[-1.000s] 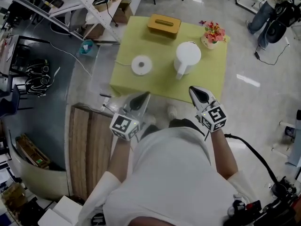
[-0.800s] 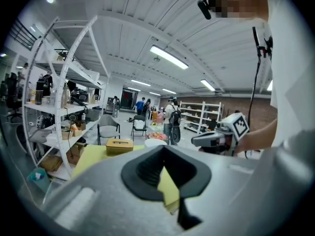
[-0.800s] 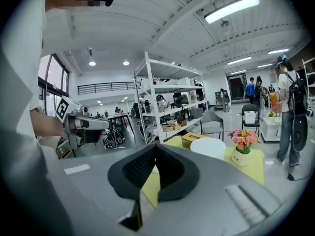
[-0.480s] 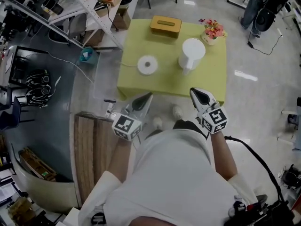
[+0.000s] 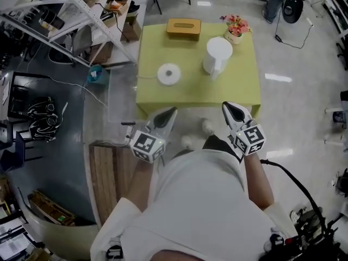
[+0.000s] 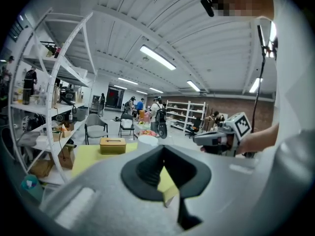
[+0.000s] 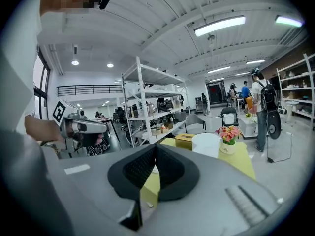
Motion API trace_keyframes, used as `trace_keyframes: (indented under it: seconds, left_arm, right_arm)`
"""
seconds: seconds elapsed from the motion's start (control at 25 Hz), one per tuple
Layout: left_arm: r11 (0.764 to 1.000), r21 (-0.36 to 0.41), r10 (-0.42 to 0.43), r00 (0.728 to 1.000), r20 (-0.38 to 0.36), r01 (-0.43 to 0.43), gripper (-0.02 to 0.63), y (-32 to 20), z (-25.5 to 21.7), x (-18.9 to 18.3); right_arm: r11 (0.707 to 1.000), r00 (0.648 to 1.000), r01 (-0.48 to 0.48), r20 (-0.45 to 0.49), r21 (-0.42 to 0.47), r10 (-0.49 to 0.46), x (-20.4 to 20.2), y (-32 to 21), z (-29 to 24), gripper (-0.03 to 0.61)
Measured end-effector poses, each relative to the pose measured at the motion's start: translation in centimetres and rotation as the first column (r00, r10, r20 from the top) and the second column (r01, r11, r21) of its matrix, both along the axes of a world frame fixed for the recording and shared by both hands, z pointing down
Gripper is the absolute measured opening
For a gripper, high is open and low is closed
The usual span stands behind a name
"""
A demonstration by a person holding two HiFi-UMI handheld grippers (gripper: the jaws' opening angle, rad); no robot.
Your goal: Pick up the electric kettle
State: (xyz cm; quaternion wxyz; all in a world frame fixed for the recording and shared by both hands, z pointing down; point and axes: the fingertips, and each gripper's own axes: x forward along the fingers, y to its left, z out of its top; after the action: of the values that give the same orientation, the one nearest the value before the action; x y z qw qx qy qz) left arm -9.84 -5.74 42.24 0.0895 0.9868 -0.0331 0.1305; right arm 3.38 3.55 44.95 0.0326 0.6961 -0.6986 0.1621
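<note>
The white electric kettle [image 5: 217, 54] stands upright on the right half of the yellow-green table [image 5: 239, 86], apart from its round white base [image 5: 169, 73] to the left. Both grippers hover short of the table's near edge, well away from the kettle. My left gripper [image 5: 169, 112] is shut and empty, and so is my right gripper [image 5: 227, 106]. In the left gripper view the kettle [image 6: 147, 141] shows just beyond the shut left gripper [image 6: 163, 149]. In the right gripper view the kettle [image 7: 206, 144] stands to the right of the shut right gripper [image 7: 156, 148].
A wooden tissue box [image 5: 183, 26] and a pot of flowers [image 5: 235, 25] sit at the table's far edge. White shelving [image 5: 65, 4] and cables stand at the left. A cord runs off the base towards the left. Chairs and people are farther back in the room.
The person has shifted along the table's near side, so the table now looks squarer in the head view. Both grippers were carried along, still shut and empty.
</note>
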Motion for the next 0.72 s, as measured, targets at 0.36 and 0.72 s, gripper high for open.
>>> trace_keyframes:
  seconds: [0.36, 0.72]
  left_arm:
    - [0.997, 0.001, 0.081, 0.997, -0.009, -0.081, 0.003, 0.2, -0.2, -0.1]
    - [0.993, 0.001, 0.118, 0.993, -0.016, -0.118, 0.003, 1.6, -0.5, 2.3]
  right_arm:
    - [0.995, 0.993, -0.102, 0.054, 0.017, 0.101, -0.8, 1.2, -0.4, -0.003]
    - [0.988, 0.987, -0.156, 0.051, 0.009, 0.155, 1.0, 4.0, -0.9, -0.003]
